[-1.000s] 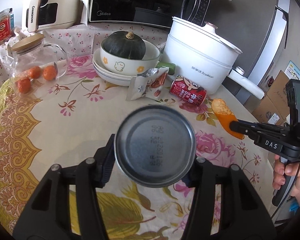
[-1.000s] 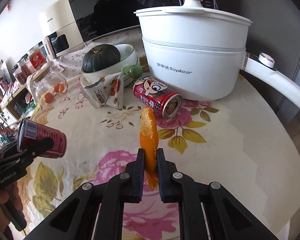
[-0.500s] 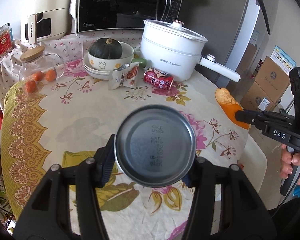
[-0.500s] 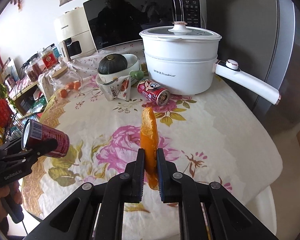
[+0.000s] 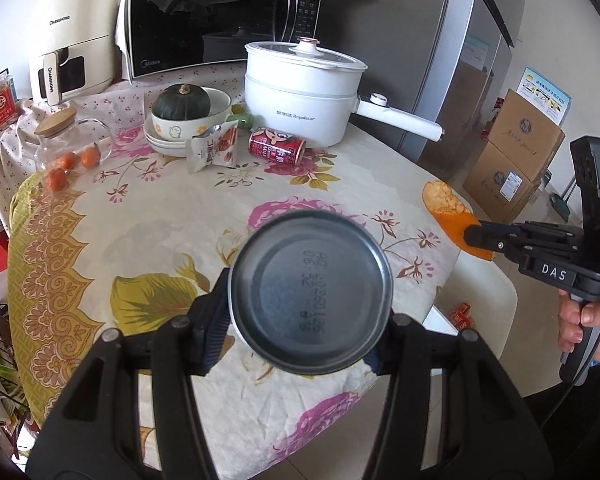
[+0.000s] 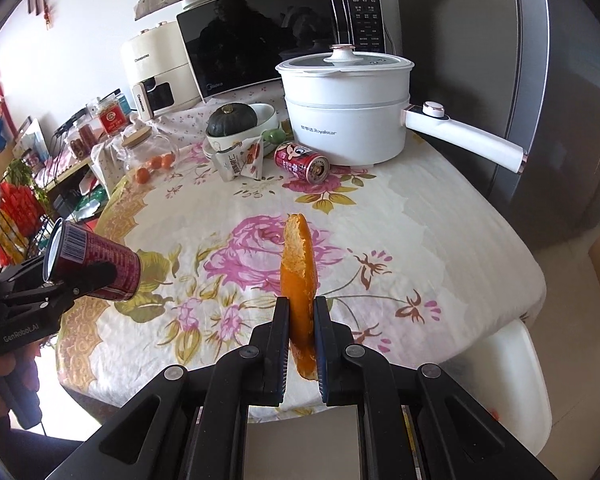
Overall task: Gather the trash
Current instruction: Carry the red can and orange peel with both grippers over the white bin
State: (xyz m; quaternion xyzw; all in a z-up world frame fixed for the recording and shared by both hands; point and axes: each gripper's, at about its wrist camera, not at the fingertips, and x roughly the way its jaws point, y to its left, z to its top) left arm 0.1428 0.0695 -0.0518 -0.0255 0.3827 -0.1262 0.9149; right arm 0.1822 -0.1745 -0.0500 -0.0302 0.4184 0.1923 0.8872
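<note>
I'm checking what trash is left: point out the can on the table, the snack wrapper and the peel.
can (image 6: 302, 162), right wrist view, its side
snack wrapper (image 5: 213, 149), left wrist view, its front
peel (image 6: 298, 256), right wrist view, its middle

The right tongs (image 6: 301, 322) pinch an orange peel (image 6: 298, 268) above the floral desk (image 6: 440, 216); the left tongs (image 6: 80, 280) grip a red can (image 6: 96, 266).

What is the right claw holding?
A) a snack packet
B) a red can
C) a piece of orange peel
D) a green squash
C: the right claw is shut on the orange peel, which sticks up between its fingers; the can is in the left claw.
</note>
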